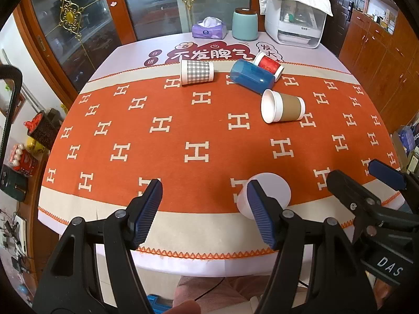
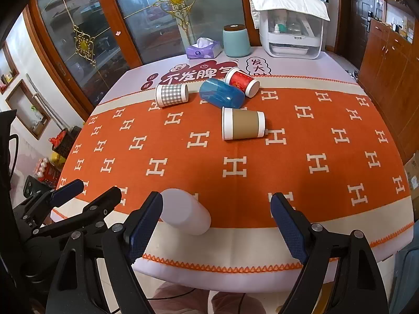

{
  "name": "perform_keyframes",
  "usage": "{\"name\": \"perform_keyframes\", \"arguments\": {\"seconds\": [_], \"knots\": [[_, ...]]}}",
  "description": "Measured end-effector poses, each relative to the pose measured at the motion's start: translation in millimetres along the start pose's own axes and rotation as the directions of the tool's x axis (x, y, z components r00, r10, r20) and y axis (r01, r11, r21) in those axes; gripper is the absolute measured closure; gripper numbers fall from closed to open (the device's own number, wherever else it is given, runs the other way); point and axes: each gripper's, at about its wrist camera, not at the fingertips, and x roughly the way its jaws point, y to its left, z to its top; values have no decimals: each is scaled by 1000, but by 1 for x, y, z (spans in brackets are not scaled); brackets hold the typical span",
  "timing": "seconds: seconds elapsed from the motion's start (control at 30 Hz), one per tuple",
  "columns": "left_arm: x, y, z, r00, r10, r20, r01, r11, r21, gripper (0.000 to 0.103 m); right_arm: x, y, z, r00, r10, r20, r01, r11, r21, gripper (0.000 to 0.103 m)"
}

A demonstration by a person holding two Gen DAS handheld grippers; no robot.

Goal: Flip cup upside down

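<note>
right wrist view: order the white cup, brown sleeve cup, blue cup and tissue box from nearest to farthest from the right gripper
1. White cup, by the right gripper's left finger, near edge.
2. Brown sleeve cup, mid-table.
3. Blue cup, just behind it.
4. Tissue box, far edge.

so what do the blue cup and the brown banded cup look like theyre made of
Blue cup: looks like glossy, slightly translucent plastic; bright highlights sit on its smooth side, though tinted glass can't be ruled out.

Brown banded cup: looks like matte paper, white with a kraft-coloured sleeve band; it has a thin rolled rim and no shine.
</note>
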Motion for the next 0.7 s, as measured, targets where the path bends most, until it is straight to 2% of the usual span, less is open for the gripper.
{"name": "perform_keyframes", "arguments": {"seconds": [0.7], "knots": [[3, 0, -3, 1000, -3, -13, 3, 1000, 1, 39, 4, -1, -5, 1000, 6, -13, -6, 1000, 7, 17]]}}
